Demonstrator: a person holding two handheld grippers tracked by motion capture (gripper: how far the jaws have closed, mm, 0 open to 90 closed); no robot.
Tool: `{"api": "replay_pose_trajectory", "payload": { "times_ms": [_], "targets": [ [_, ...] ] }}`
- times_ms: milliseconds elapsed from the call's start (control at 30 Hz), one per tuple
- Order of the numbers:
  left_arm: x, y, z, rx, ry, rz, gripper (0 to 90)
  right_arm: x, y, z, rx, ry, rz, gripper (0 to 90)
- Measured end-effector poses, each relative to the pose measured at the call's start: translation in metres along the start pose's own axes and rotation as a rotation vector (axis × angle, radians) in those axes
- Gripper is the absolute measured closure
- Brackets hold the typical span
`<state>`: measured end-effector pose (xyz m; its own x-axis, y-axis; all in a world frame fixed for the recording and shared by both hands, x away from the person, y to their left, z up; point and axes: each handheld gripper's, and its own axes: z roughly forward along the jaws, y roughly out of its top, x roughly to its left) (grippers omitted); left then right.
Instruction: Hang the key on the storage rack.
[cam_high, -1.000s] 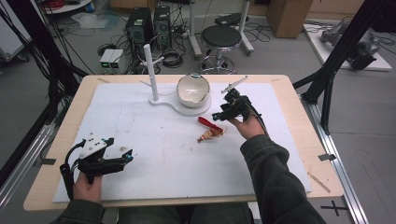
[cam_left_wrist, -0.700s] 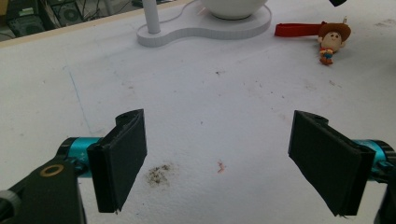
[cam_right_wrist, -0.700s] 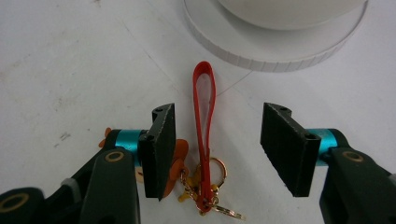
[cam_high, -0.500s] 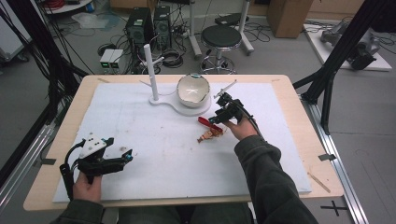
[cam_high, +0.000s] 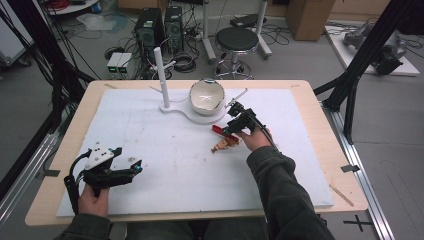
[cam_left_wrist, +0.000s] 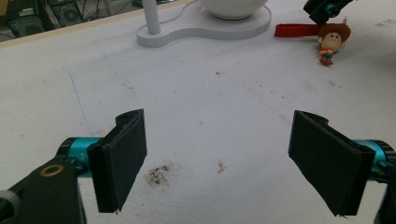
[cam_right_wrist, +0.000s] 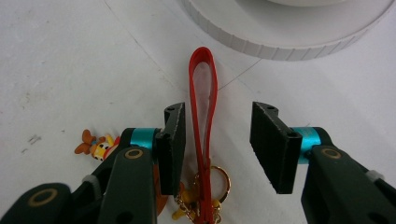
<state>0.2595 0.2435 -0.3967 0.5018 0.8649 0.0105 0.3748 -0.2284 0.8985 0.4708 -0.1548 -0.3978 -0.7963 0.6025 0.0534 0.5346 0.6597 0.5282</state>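
Right hand-held gripper over a red strap on the table, left one apart and open.

High view: the right hand-held gripper (cam_high: 234, 125) sits just in front of the white stand (cam_high: 200, 116) that carries a bowl (cam_high: 206, 95), its tips at the red strap (cam_high: 218, 129) of a keychain whose small cowboy figure (cam_high: 223, 144) lies just beside it; the left hand-held gripper (cam_high: 131, 168) rests well apart near the table (cam_high: 310, 100) front edge.
Left gripper view: its jaws stand wide apart with nothing between them, above bare white surface; the strap (cam_left_wrist: 295, 30) and figure (cam_left_wrist: 330, 42) lie far off by the stand (cam_left_wrist: 205, 29).
Right gripper view: its jaws are partly open and straddle the strap (cam_right_wrist: 203, 112), which runs up between them closer to the left jaw; whether that jaw touches it I cannot tell. A metal ring (cam_right_wrist: 215, 177) lies below, and the stand's rim (cam_right_wrist: 289, 37) lies beyond the loop's far end.
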Motion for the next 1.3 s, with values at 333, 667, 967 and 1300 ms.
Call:
{"api": "replay_pose_trajectory", "payload": {
  "times_ms": [333,667,967,1300],
  "targets": [
    [0.0,0.0,0.0,0.0,-0.001,0.003,19.8,0.002,0.001,0.011,0.029,-0.001,0.002,60.9],
    [0.0,0.0,0.0,-0.001,0.0,0.003,19.8,0.002,0.0,0.02,0.078,0.018,0.009,67.3],
    [0.0,0.0,0.0,0.0,-0.001,0.004,19.8,0.001,-0.001,0.02,0.104,0.018,0.015,78.0],
    [0.0,0.001,0.0,-0.003,0.001,0.003,19.7,0.002,-0.001,0.02,0.1,0.024,0.002,85.1]
  ]
}}
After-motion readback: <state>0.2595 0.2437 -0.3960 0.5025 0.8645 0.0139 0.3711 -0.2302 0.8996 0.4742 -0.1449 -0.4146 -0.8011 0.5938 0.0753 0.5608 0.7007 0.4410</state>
